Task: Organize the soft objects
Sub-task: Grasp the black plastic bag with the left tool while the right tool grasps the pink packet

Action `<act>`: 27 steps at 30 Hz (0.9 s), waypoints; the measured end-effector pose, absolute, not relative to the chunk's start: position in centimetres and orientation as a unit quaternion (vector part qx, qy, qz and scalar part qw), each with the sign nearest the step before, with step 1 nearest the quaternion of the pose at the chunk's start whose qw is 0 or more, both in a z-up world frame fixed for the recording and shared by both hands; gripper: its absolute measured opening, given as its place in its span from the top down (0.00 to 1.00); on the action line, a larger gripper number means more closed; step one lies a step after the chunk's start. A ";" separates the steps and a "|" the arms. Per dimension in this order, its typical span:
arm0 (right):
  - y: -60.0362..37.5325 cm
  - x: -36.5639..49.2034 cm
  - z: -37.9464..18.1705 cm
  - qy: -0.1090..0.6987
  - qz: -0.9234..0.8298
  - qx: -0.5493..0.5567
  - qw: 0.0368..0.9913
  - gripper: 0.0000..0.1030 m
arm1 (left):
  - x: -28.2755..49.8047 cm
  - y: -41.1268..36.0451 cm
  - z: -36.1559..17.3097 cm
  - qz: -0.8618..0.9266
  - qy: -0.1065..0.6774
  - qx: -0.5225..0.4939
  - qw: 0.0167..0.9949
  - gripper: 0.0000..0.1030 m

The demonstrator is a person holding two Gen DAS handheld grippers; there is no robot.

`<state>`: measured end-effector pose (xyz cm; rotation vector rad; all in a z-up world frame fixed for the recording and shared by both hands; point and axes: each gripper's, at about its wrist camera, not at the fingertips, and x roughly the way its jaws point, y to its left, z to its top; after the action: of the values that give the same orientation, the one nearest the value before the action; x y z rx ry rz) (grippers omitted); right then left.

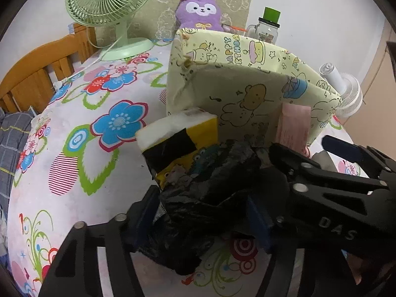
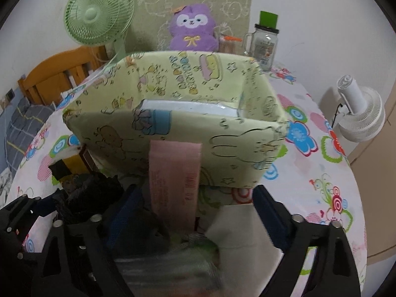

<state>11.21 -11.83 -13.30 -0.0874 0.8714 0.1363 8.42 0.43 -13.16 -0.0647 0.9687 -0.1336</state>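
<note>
A pale yellow cartoon-print box (image 1: 247,84) (image 2: 188,128) stands on the flowered table. My left gripper (image 1: 198,212) is shut on a crumpled black plastic bag (image 1: 210,193), just in front of the box. A yellow tissue pack (image 1: 178,141) leans against the box's front left. A pink packet (image 1: 293,126) (image 2: 174,180) stands against the box front. My right gripper (image 2: 195,222) has its jaws wide apart, with blurred soft packs (image 2: 170,259) between them. A white pack (image 2: 188,106) lies inside the box.
A purple plush toy (image 2: 190,29), a green fan (image 2: 99,12) and a glass jar with a green lid (image 2: 266,42) stand behind the box. A white fan (image 2: 358,113) is at the right edge. A wooden chair (image 1: 37,66) is at the left.
</note>
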 end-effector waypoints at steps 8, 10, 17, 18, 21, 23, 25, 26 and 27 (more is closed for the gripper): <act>-11.2 11.8 -14.2 0.433 0.073 -0.042 0.897 0.51 | 8.8 0.6 -13.3 -0.074 0.468 -0.030 0.880 0.50; -11.1 11.8 -14.2 0.435 0.075 -0.040 0.896 0.56 | 8.7 0.5 -13.2 -0.076 0.467 -0.029 0.880 0.52; -11.4 11.1 -13.7 0.424 0.078 -0.032 0.902 0.57 | 8.1 0.4 -12.4 -0.076 0.461 -0.027 0.884 0.55; -11.4 11.1 -13.5 0.422 0.077 -0.032 0.903 0.57 | 8.1 0.4 -12.3 -0.076 0.460 -0.026 0.884 0.55; -11.6 10.7 -13.0 0.414 0.079 -0.029 0.906 0.57 | 7.6 0.5 -11.7 -0.073 0.454 -0.027 0.888 0.56; -11.6 10.5 -12.7 0.411 0.081 -0.027 0.908 0.57 | 7.4 0.5 -11.3 -0.071 0.449 -0.027 0.890 0.56; -11.7 10.3 -12.4 0.406 0.082 -0.025 0.910 0.57 | 7.1 0.5 -10.8 -0.070 0.444 -0.026 0.893 0.58; -11.7 10.2 -12.2 0.404 0.082 -0.024 0.911 0.57 | 7.0 0.5 -10.6 -0.071 0.441 -0.027 0.894 0.59; -11.8 10.1 -12.0 0.402 0.083 -0.023 0.912 0.57 | 6.9 0.5 -10.4 -0.072 0.438 -0.027 0.895 0.60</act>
<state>10.06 -11.79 -12.02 -0.0465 0.8282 0.1701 6.93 0.50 -10.40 -0.0567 0.9089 -0.1492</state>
